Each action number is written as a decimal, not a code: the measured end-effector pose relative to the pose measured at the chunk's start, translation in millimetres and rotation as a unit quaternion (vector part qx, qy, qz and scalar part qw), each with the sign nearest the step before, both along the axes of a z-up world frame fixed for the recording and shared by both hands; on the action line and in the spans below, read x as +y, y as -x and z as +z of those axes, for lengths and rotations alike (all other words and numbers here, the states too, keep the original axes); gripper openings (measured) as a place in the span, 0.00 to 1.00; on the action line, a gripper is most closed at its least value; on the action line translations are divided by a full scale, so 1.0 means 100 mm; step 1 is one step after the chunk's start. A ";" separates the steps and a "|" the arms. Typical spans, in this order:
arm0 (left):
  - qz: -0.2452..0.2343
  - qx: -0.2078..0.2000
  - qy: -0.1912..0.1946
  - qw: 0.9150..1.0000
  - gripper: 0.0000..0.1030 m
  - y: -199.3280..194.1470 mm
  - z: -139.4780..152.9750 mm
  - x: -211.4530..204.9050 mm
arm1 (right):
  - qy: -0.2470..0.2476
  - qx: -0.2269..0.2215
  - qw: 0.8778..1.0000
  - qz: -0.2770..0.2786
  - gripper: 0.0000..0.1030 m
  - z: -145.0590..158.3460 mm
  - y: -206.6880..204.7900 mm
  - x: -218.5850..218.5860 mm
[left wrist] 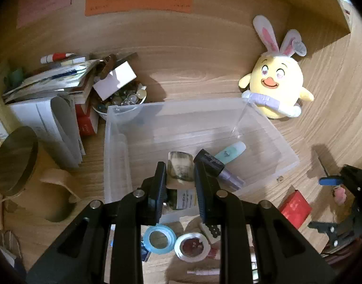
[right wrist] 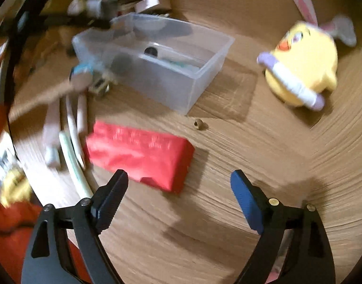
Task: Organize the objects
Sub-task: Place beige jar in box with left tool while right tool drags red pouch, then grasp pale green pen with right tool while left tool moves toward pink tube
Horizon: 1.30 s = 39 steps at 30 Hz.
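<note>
My left gripper (left wrist: 180, 165) is shut on a small jar (left wrist: 181, 177) with a marbled brown cap and a green label, held above the near side of a clear plastic bin (left wrist: 114, 142). In the bin lie a mint-green tube (left wrist: 230, 152) and a purple tube with a black cap (left wrist: 219, 165). My right gripper (right wrist: 178, 177) stands open just above the wooden desk, nothing between its fingers. A red box (right wrist: 140, 153) lies flat right in front of it, near the left fingertip. The right wrist view is blurred. The bin (right wrist: 157, 71) lies beyond the box.
A yellow plush chick (left wrist: 274, 80) with rabbit ears sits right of the bin. A bowl of small bits (left wrist: 124, 101), stacked books (left wrist: 50, 118) and a round mirror (left wrist: 15, 158) crowd the left. Two tape rolls (left wrist: 159, 239) lie below my left gripper. Pens (right wrist: 74, 142) lie left of the red box.
</note>
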<state>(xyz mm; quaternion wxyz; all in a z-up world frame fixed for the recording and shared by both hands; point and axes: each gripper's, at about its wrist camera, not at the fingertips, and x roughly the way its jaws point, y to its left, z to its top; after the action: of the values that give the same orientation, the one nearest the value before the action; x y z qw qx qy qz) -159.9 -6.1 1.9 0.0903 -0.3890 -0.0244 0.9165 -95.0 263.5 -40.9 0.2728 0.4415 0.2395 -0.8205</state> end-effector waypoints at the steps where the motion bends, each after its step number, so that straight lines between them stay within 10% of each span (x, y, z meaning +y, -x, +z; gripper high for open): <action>1: -0.001 -0.002 0.001 1.000 0.23 0.02 -0.01 0.01 | -0.020 0.007 1.000 0.009 0.85 -0.04 -0.04 -0.02; 21: -0.020 -0.016 0.021 0.999 0.23 0.08 -0.02 0.03 | -0.026 -0.022 0.999 -0.001 0.85 -0.14 0.31 -0.24; 29: -0.022 0.014 0.033 0.999 0.49 -0.46 0.13 -0.05 | 0.062 -0.009 0.997 -0.036 0.85 0.15 -0.05 -0.13; 39: -0.036 -0.023 0.055 0.998 0.58 -1.08 -0.17 0.00 | 0.102 -0.041 0.994 0.020 0.74 0.00 -0.41 -0.44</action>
<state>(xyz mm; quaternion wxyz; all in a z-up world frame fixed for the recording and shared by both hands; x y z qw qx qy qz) -51.6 -6.1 -14.8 0.1008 -0.4148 0.0376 0.9035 -54.2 219.2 -40.6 0.3425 0.4393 0.1518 -0.8165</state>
